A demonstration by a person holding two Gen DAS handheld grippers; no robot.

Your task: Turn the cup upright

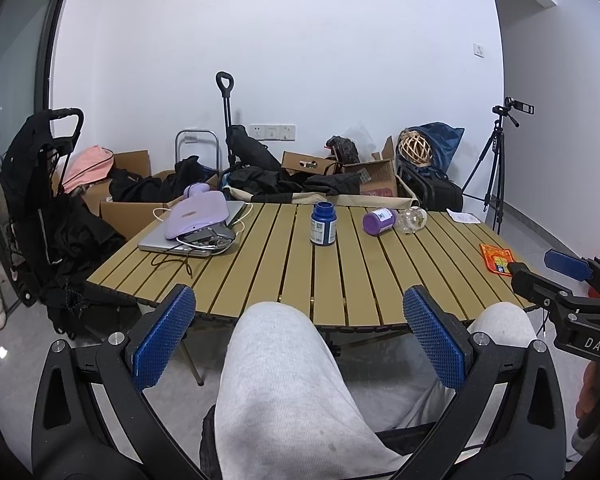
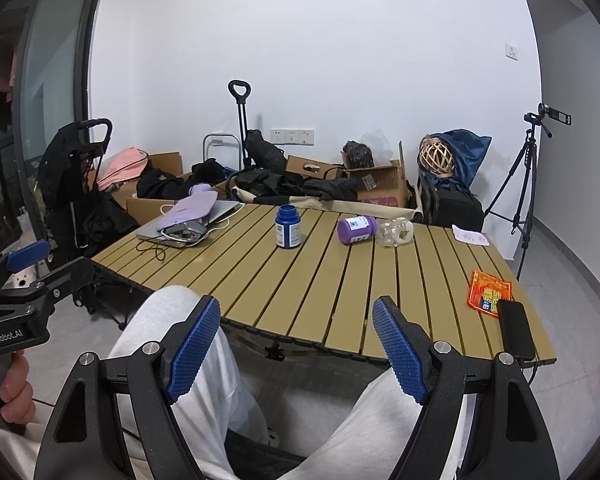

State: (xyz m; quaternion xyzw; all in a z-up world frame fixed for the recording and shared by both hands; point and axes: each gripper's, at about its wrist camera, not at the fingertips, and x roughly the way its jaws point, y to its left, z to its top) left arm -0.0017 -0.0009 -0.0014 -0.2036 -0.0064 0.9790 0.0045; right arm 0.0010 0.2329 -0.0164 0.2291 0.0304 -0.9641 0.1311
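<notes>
both grippers — left (image 1: 298, 332), right (image 2: 296, 346) — gape wide and empty above grey-trousered knees; the clear cup (image 2: 394, 232) lies on its side on the table (image 2: 340, 300), touching a purple bottle (image 2: 356, 229).

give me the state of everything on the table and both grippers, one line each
left gripper: open, empty, short of the table
right gripper: open, empty, short of the table
clear cup: on its side
purple bottle: on its side, beside the cup
blue bottle: upright, capped
laptop: closed, purple item on top
phone: flat, at table edge

White wall (image 1: 300, 40), slatted table (image 1: 340, 280)
</notes>
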